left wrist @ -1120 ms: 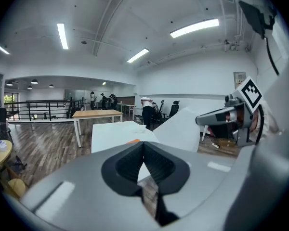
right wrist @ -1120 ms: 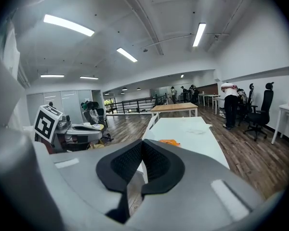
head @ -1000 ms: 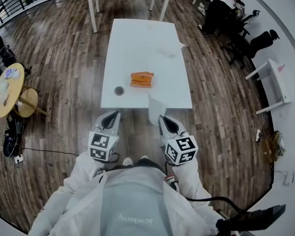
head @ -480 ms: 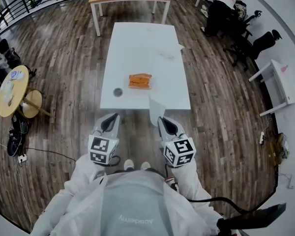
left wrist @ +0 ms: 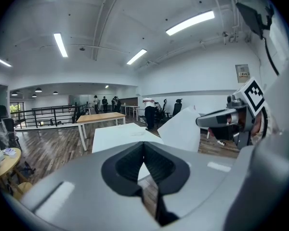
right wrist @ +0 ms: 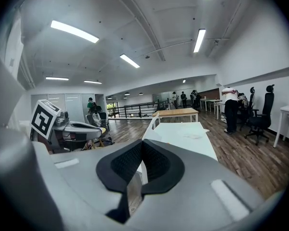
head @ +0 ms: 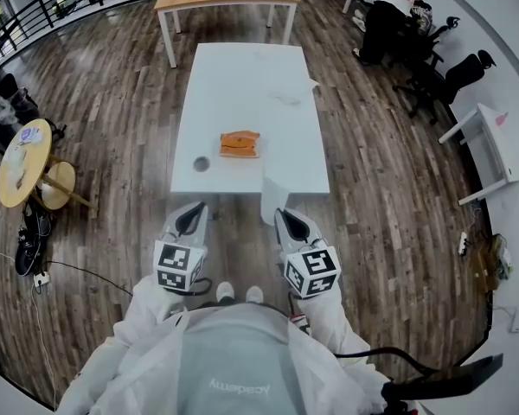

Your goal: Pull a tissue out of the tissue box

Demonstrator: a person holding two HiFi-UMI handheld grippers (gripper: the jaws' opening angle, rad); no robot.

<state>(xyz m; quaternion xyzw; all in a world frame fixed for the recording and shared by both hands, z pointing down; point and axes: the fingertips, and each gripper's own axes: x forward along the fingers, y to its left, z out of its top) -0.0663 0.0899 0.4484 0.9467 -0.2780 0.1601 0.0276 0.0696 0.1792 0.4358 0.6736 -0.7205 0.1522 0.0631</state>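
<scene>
— Well, what is the state of your fingers?
— My right gripper (head: 285, 219): jaws closed on the thin white paper tissue (head: 272, 199), which stands up from the tips. My left gripper (head: 190, 216): jaws together, nothing between them.
— And where is the box?
— The orange rectangular tissue box (head: 240, 143) lies on the long white table (head: 242, 76), toward its near end, well apart from both grippers. A small dark round object (head: 201, 163) sits left of it, slightly nearer. Both grippers are off the table's near edge, above the brown wood floor (head: 112, 102).
</scene>
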